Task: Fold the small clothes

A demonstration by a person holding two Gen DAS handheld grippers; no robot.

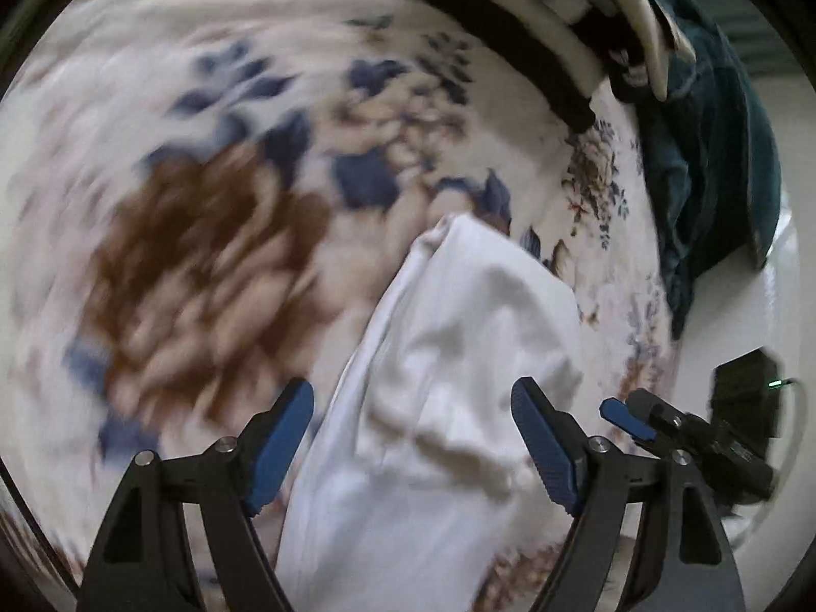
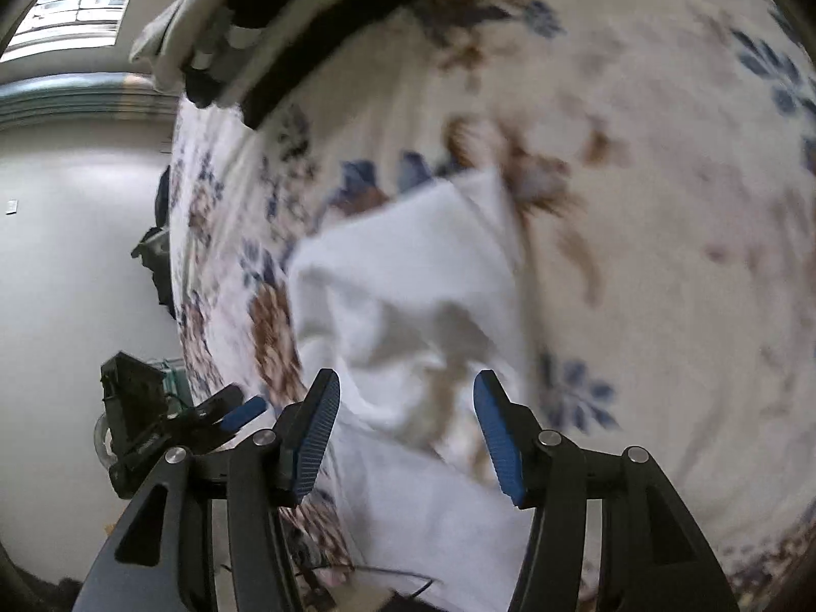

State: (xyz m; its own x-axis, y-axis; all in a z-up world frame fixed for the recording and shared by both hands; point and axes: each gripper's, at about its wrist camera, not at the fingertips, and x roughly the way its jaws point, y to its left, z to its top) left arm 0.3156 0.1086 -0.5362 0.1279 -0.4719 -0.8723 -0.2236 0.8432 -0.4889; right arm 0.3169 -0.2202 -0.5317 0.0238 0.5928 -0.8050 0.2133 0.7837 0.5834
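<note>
White garment [image 1: 438,382] lies rumpled on the floral bedspread [image 1: 204,178], between both released grippers, left [image 1: 413,449] and right [image 2: 405,433]; smoothing wrinkles before pinching corners should square the fold.

One white garment [image 1: 449,357] — two claws — one floral bedsheet [image 1: 214,163].

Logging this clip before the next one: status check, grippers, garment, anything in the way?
Left gripper open, right gripper open, neither gripping. White garment rumpled on the floral bedspread, under both. Striped folded pile at the far edge, clear of it.
</note>
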